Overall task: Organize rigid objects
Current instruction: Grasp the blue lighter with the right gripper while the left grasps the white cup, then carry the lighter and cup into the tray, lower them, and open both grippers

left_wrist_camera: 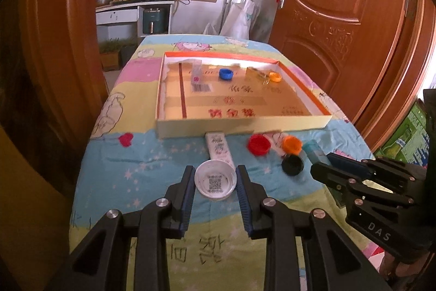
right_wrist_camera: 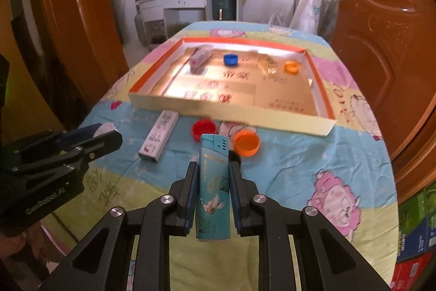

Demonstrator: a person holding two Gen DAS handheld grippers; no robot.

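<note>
In the left wrist view, a light, stiff white plastic bottle cap (left_wrist_camera: 215,181) is clamped rim-to-rim by the left gripper (left_wrist_camera: 215,183), short of the shallow cardboard tray (left_wrist_camera: 245,124).

In the right wrist view, a slick teal plastic lighter (right_wrist_camera: 213,187) is pinched mid-body by the right gripper (right_wrist_camera: 212,190), likewise short of the tray; slipping seems possible.

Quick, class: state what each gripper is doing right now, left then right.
Left gripper: closed on the white cap.
Right gripper: closed on the teal lighter.
</note>
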